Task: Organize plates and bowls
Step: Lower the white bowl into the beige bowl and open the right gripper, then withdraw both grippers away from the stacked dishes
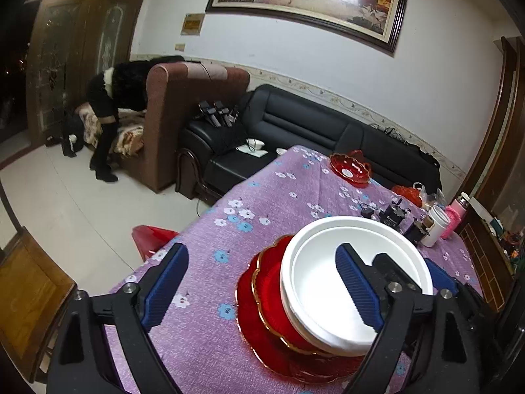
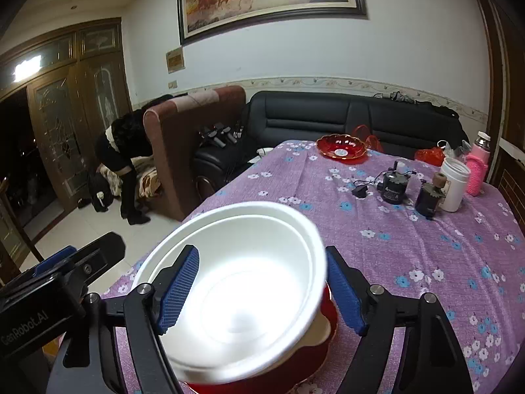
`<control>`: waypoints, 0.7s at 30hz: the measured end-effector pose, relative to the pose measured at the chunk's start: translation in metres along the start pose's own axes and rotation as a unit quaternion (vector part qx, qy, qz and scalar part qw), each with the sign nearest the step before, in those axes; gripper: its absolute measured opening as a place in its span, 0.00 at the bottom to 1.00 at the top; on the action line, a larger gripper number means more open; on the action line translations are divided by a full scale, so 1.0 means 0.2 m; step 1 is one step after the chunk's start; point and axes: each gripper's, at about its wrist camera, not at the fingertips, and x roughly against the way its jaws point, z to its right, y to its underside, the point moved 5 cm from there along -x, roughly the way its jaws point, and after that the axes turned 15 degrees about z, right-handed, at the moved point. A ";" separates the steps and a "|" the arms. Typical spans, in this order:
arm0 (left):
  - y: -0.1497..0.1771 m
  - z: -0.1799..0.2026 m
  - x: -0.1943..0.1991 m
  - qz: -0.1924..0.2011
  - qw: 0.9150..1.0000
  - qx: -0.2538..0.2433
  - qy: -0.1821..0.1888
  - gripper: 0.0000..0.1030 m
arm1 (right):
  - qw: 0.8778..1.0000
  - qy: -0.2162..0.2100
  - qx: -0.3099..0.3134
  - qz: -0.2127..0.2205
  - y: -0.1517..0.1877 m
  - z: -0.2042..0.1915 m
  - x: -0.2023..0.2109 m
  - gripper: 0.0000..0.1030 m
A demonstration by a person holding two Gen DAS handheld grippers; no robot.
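"GenRobot.AI" lettering on left tongs (image 2: 62, 262), spread apart, right tongs (image 2: 262, 290) apart, straddling white bowl (image 2: 236, 295)

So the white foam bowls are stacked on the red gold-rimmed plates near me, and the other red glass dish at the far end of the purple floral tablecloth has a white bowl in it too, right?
Not quite. The white foam bowls do sit on the red gold-rimmed plates, but the far red glass dish on the purple floral tablecloth holds no bowl, only a small pale round patch at its centre. The right wrist view shows it.
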 end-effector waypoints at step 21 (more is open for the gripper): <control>0.07 0.14 0.35 0.078 0.992 -0.081 -0.051 1.00 | 0.997 0.031 -0.055 0.044 0.05 0.22 0.41 0.86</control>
